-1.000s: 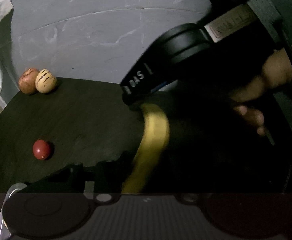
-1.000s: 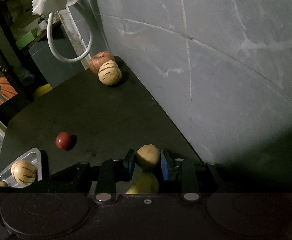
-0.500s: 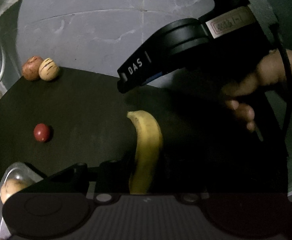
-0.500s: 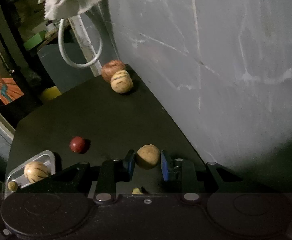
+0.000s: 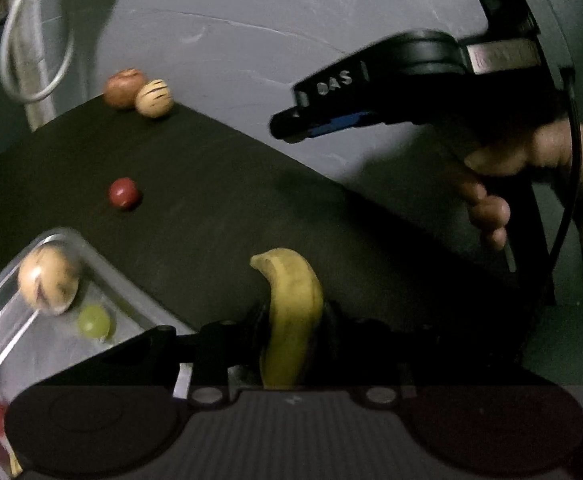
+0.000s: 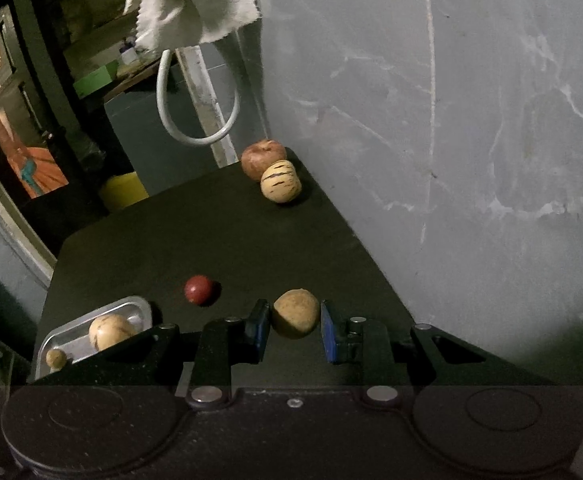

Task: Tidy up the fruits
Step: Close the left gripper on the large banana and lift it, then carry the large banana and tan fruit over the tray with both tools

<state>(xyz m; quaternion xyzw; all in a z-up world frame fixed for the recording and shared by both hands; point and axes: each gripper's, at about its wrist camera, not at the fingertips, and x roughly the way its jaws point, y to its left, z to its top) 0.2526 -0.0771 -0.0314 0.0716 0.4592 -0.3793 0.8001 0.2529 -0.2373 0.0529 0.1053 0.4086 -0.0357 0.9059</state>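
Yellow banana sits clamped in my left gripper beside the metal tray, while my right gripper pinches a tan round fruit.

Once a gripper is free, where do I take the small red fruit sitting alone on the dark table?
Grip the small red fruit across its widest middle, coming straight down from above. It is round, so any finger direction works, and it sits alone on the dark table, apart from the metal tray, leaving room on both sides.
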